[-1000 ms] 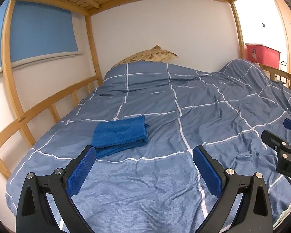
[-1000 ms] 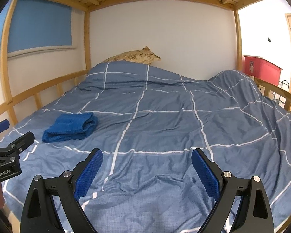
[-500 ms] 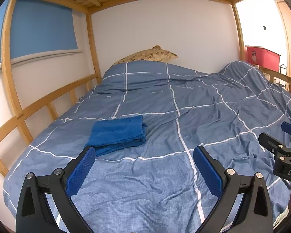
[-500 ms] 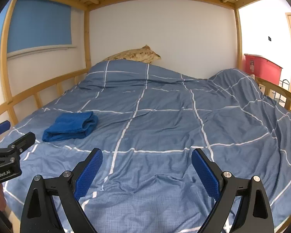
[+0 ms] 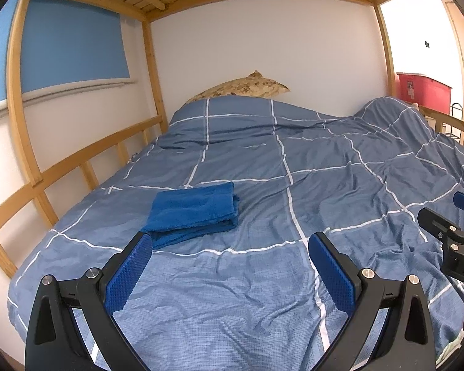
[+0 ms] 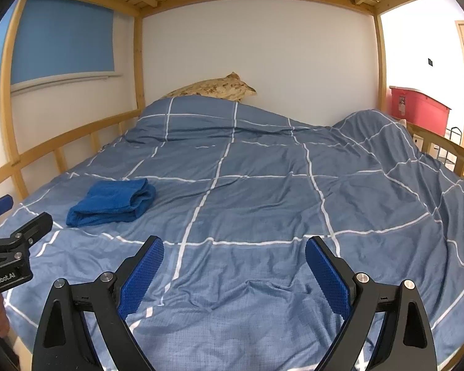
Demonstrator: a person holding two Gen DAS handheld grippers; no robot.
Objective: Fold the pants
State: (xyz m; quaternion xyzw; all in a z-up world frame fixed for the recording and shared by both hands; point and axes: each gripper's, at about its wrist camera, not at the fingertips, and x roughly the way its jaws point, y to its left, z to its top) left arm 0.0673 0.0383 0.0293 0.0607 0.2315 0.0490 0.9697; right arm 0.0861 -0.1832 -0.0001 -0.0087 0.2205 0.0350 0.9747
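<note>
A folded blue garment, the pants point(image 5: 193, 211) point(image 6: 112, 201), lies flat on the blue checked duvet point(image 5: 293, 170) point(image 6: 262, 185), toward the bed's left side. My left gripper point(image 5: 230, 266) is open and empty, hovering just short of the pants, apart from them. My right gripper point(image 6: 234, 266) is open and empty over bare duvet, to the right of the pants. Each gripper shows at the edge of the other's view.
A wooden rail point(image 5: 77, 170) runs along the bed's left side and another point(image 6: 442, 145) along the right. A patterned pillow point(image 5: 241, 88) lies at the head. The duvet bunches up at the far right point(image 6: 374, 133). A red bin point(image 6: 417, 108) stands beyond the bed.
Both views have pulled back slightly from the bed; the folded pants have not moved. Both grippers stay open.
</note>
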